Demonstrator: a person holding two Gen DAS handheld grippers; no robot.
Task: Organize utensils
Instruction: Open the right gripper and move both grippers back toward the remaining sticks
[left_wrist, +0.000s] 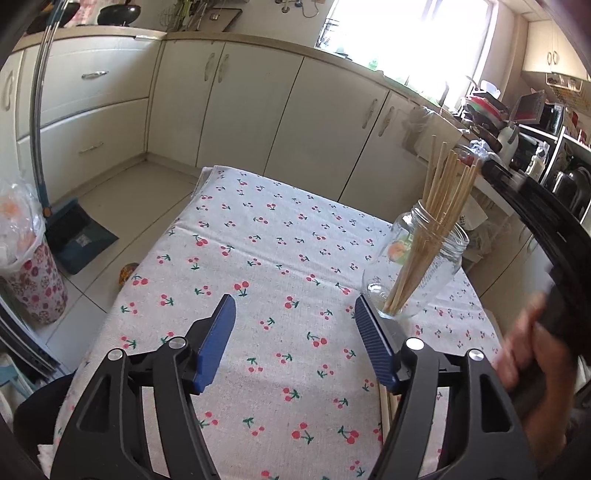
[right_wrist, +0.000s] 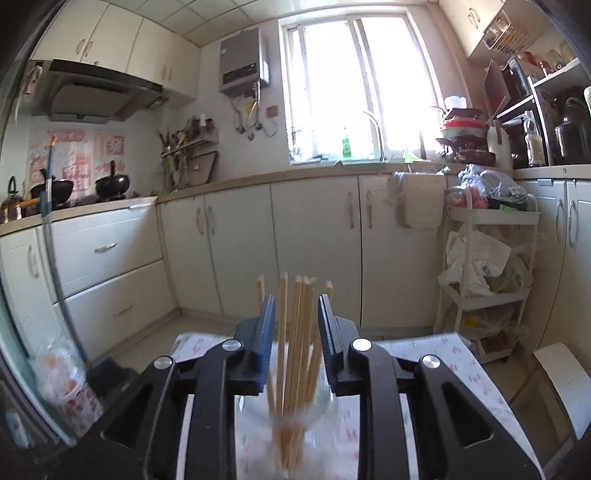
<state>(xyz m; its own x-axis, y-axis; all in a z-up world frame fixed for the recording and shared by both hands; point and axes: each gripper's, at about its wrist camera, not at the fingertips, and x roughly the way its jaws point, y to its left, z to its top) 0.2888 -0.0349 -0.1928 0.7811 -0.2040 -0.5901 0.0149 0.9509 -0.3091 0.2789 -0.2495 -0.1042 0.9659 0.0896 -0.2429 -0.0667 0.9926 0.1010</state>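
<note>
My right tool (right_wrist: 295, 325) hangs slack over the jar (left_wrist: 417, 266) of upright chopsticks (left_wrist: 439, 206); left tool (left_wrist: 295, 325) gapes empty, two chopsticks (left_wrist: 388, 406) lying lengthwise under its right finger.

Chopsticks (left_wrist: 436, 221) in jar (left_wrist: 424, 266) on tablecloth (left_wrist: 280, 258), right side.

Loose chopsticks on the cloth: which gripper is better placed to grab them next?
Left. The left gripper is open low over the tablecloth, loose chopsticks right beside one finger; the right gripper sits up among the standing chopsticks in the jar.
</note>
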